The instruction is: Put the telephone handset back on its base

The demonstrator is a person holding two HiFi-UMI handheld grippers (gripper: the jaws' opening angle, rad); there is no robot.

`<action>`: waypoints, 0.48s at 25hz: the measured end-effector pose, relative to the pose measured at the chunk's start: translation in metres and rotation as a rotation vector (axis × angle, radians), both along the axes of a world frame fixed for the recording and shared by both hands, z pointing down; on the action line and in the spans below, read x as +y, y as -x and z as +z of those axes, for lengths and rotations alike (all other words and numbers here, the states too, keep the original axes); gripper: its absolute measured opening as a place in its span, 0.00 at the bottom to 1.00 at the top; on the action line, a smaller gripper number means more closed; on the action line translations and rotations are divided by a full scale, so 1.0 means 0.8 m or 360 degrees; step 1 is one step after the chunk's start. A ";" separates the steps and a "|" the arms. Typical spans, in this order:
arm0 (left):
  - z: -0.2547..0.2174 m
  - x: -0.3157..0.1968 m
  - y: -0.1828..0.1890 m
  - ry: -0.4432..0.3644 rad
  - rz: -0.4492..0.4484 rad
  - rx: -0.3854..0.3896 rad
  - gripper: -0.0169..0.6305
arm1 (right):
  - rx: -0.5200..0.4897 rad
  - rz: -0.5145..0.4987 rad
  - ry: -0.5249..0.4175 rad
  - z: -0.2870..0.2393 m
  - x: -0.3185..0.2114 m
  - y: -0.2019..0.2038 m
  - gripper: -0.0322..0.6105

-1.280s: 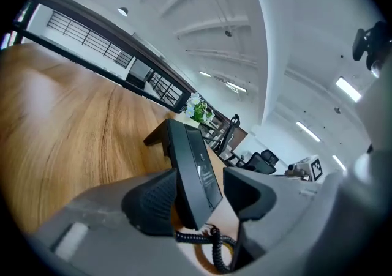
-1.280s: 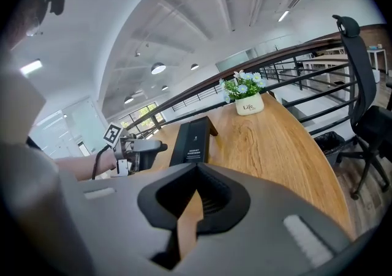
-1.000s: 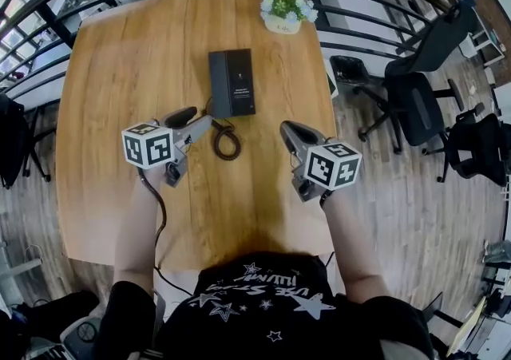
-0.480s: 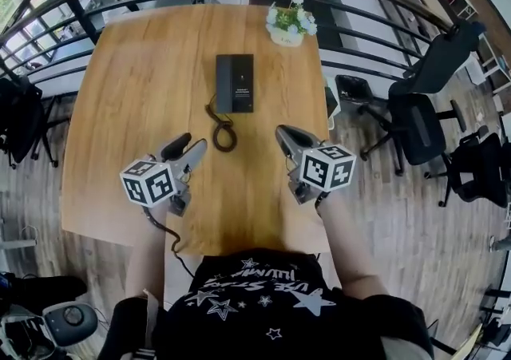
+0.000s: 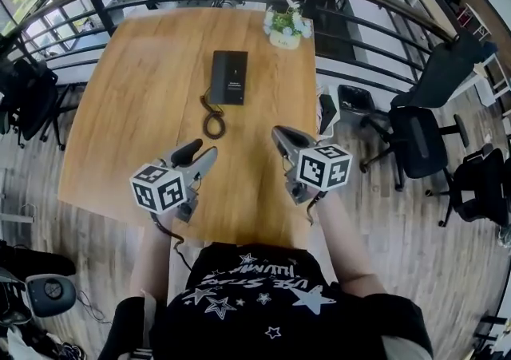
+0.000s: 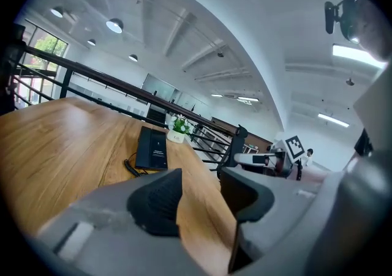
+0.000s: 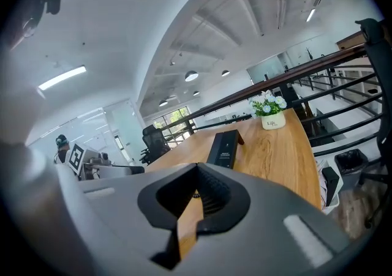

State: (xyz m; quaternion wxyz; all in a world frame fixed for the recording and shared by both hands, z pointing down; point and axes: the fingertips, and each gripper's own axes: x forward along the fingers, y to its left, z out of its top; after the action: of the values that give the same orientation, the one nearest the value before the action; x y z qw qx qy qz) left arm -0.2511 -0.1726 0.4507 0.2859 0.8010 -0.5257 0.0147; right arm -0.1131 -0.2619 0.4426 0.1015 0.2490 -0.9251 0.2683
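The black telephone (image 5: 228,77) lies flat on the wooden table (image 5: 136,103), its handset resting along its left side and its coiled cord (image 5: 212,120) looping toward me. The telephone also shows in the left gripper view (image 6: 152,148) and the right gripper view (image 7: 223,148). My left gripper (image 5: 200,152) hangs over the table's near part, well short of the phone. It is open, its jaws have just been closing a little, and nothing is between them (image 6: 202,192). My right gripper (image 5: 281,137) is beside it, shut and empty (image 7: 195,198).
A white pot of flowers (image 5: 284,21) stands at the table's far edge. A dark railing (image 5: 375,23) runs around the far and right sides. Black office chairs (image 5: 423,103) stand on the wooden floor to the right.
Both grippers have drawn back from the telephone toward the table's near edge, and have risen a little. The phone and cord lie where they were.
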 end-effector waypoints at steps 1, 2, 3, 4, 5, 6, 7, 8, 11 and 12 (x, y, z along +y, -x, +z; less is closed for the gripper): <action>0.000 0.004 -0.009 0.0000 -0.0009 0.0000 0.33 | -0.0004 -0.0014 -0.0002 -0.002 0.003 -0.006 0.05; 0.000 0.007 -0.018 0.0001 -0.0020 0.0002 0.31 | -0.0007 -0.0030 -0.0003 -0.003 0.006 -0.011 0.05; 0.000 0.011 -0.026 0.0002 -0.0035 0.0005 0.29 | -0.0010 -0.0046 -0.0002 -0.004 0.010 -0.017 0.05; 0.000 0.016 -0.035 0.0003 -0.0053 0.0007 0.27 | -0.0013 -0.0062 -0.0002 -0.004 0.014 -0.023 0.05; 0.001 0.021 -0.044 0.0005 -0.0073 0.0007 0.25 | -0.0016 -0.0077 -0.0002 -0.004 0.018 -0.031 0.05; 0.002 0.026 -0.053 0.0007 -0.0094 0.0001 0.22 | -0.0019 -0.0090 -0.0002 -0.005 0.022 -0.039 0.05; 0.003 0.031 -0.063 0.0011 -0.0115 -0.0015 0.18 | -0.0023 -0.0102 -0.0002 -0.005 0.025 -0.048 0.05; 0.004 0.036 -0.072 0.0018 -0.0136 -0.0040 0.17 | -0.0029 -0.0113 -0.0001 -0.005 0.028 -0.056 0.05; 0.007 0.053 -0.097 0.0048 -0.0202 -0.0124 0.08 | -0.0055 -0.0143 0.0009 -0.006 0.033 -0.078 0.05; 0.007 0.058 -0.106 0.0054 -0.0226 -0.0138 0.05 | -0.0062 -0.0157 0.0013 -0.007 0.035 -0.085 0.05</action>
State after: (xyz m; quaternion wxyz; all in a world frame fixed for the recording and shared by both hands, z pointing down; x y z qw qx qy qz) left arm -0.1666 -0.1264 0.4564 0.2769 0.7554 -0.5927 0.0380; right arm -0.0455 -0.2339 0.4374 0.0977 0.1974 -0.9368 0.2716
